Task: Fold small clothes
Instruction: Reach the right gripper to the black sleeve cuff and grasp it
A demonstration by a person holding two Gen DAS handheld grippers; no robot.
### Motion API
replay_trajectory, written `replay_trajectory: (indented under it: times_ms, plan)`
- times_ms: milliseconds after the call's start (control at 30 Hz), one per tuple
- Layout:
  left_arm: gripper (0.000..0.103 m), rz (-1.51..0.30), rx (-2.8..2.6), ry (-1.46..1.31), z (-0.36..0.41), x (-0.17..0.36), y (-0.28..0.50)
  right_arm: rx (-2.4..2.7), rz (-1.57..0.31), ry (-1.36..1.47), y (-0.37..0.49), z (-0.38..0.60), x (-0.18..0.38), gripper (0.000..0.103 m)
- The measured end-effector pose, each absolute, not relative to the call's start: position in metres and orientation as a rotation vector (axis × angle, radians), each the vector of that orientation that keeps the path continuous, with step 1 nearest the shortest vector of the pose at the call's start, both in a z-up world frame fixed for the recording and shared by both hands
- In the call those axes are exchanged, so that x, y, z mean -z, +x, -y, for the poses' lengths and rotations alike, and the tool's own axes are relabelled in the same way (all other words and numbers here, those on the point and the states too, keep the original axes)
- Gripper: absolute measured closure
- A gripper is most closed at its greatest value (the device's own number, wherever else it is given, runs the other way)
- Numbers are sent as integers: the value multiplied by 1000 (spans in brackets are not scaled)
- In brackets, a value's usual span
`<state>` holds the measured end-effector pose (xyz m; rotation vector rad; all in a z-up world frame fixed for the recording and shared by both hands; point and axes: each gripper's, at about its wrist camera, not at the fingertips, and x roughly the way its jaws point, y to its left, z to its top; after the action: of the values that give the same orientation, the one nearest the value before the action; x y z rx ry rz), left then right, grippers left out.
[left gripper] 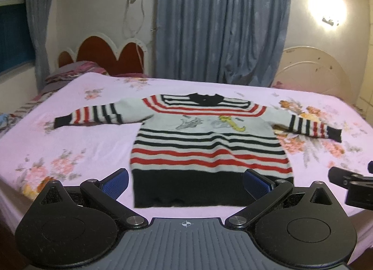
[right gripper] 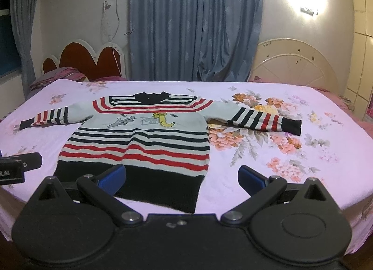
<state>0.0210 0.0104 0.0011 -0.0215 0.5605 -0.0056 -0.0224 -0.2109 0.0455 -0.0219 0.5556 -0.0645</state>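
A small striped sweater [left gripper: 205, 144], white with black and red stripes, a black hem and a cartoon print, lies flat on the bed with both sleeves spread out; it also shows in the right wrist view [right gripper: 139, 141]. My left gripper [left gripper: 186, 182] is open and empty, hovering just before the black hem. My right gripper [right gripper: 181, 180] is open and empty, near the hem's right corner. The right gripper's tip shows at the left wrist view's right edge [left gripper: 349, 181]; the left gripper's tip shows at the right wrist view's left edge [right gripper: 21, 165].
The bed has a pink floral sheet [right gripper: 279, 153]. A red heart-shaped headboard [left gripper: 105, 55] and pillows stand at the back left, a white headboard [right gripper: 296, 64] at the back right, blue curtains [left gripper: 221, 25] behind.
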Motion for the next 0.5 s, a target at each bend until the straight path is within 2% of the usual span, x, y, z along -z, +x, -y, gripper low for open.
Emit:
replay_trajectory:
  times_ms: [267,500]
  plan:
    - [0,-565,65,-88,-14,6,72,190,-516,-78,18,226,-32,1]
    - [0,-604,145,-87,-2,25,151,285,-522,-29,77,255,-23,1]
